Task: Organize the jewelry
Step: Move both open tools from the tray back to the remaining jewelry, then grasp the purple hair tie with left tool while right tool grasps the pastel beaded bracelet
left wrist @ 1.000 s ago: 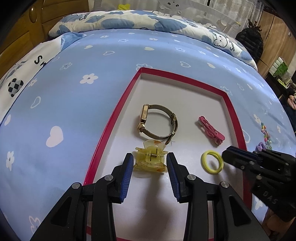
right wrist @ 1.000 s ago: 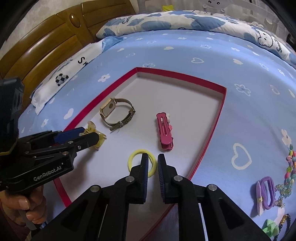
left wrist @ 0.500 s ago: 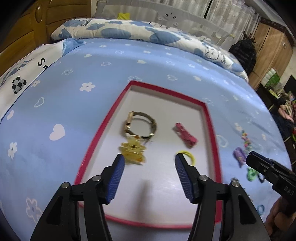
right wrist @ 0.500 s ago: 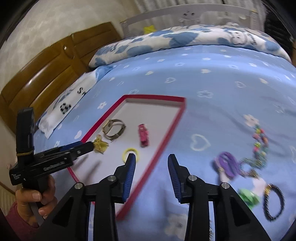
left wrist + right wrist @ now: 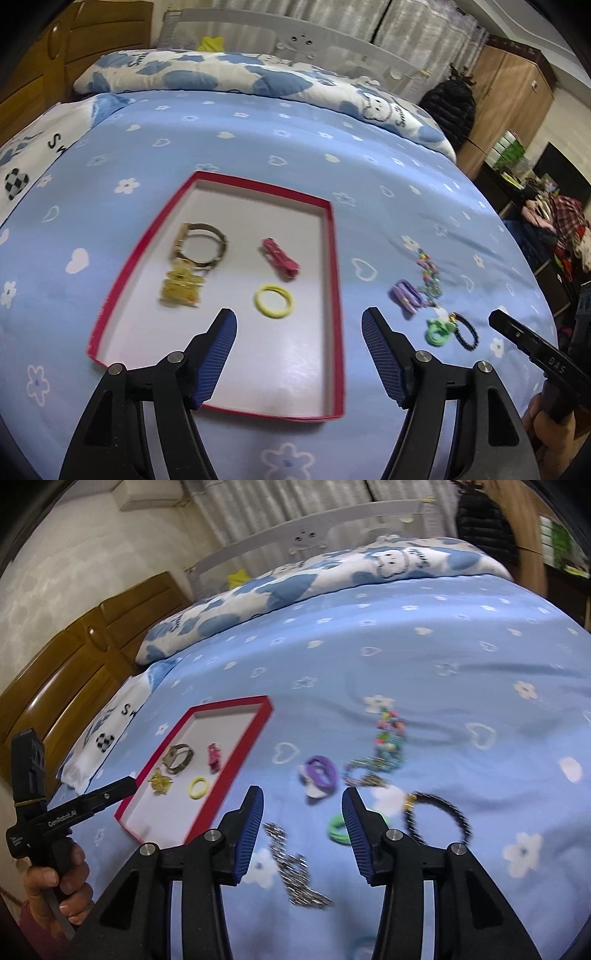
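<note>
A red-rimmed tray (image 5: pixel 334 280) (image 5: pixel 243 753) lies on the blue bedspread. Inside it rest a gold watch (image 5: pixel 199 242), a yellow claw clip (image 5: pixel 181 290), a pink hair clip (image 5: pixel 280 258) and a yellow hair tie (image 5: pixel 274 300). My left gripper (image 5: pixel 299 350) hangs above the tray's near end, jaws opening, nothing between them. My right gripper (image 5: pixel 303 830) hovers over loose pieces right of the tray, jaws opening and empty: a purple hair tie (image 5: pixel 320 771), a beaded bracelet (image 5: pixel 388 738), a green scrunchie (image 5: pixel 338 827), a black bracelet (image 5: pixel 439 816) and a silver chain (image 5: pixel 295 867).
A folded blue-and-white quilt (image 5: pixel 240 75) lies along the bed's far side by a white rail. A wooden headboard (image 5: pixel 74 657) stands at the left. A person's hand (image 5: pixel 55 882) grips the left tool's handle. A wardrobe and clutter (image 5: pixel 517 122) sit beyond the bed.
The left gripper let go of the yellow claw clip in the tray, opened and pulled back upward. The right gripper left the yellow hair tie, opened and swung right over the loose jewelry.
</note>
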### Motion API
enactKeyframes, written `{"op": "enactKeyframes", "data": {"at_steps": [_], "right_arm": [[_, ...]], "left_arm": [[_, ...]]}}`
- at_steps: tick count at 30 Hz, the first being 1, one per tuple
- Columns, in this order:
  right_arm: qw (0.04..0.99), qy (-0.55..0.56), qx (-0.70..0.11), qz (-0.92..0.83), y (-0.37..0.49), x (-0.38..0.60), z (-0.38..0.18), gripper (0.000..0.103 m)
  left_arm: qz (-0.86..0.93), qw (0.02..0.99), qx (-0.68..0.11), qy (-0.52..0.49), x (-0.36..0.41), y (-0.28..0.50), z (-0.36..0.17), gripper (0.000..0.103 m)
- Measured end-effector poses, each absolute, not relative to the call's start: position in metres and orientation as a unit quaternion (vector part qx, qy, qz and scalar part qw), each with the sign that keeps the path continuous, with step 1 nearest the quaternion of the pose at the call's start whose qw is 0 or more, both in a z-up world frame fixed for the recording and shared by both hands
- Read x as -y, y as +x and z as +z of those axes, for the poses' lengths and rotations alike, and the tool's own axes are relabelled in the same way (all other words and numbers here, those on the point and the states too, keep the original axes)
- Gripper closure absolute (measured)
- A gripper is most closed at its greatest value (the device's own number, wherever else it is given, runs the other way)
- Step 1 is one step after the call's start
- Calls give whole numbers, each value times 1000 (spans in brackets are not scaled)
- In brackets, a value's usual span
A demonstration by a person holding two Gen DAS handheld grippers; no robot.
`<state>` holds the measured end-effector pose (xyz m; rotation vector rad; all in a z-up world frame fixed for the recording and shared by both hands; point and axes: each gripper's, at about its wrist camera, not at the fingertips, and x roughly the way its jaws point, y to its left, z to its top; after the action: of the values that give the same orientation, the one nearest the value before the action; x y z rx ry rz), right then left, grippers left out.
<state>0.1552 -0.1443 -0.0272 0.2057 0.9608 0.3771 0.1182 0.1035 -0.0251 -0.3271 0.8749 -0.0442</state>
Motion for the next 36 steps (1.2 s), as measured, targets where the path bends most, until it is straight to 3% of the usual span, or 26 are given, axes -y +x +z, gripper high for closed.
{"op": "enactKeyframes", "data": {"at_steps": [15, 36], "right_arm": [[874, 126, -455, 115, 141, 218, -33, 57], [863, 126, -478, 103, 158, 244, -57, 57]], "left_arm": [[-52, 887, -442, -123, -53, 143, -24, 33], [-64, 873, -476, -85, -3, 202, -49, 33]]}}
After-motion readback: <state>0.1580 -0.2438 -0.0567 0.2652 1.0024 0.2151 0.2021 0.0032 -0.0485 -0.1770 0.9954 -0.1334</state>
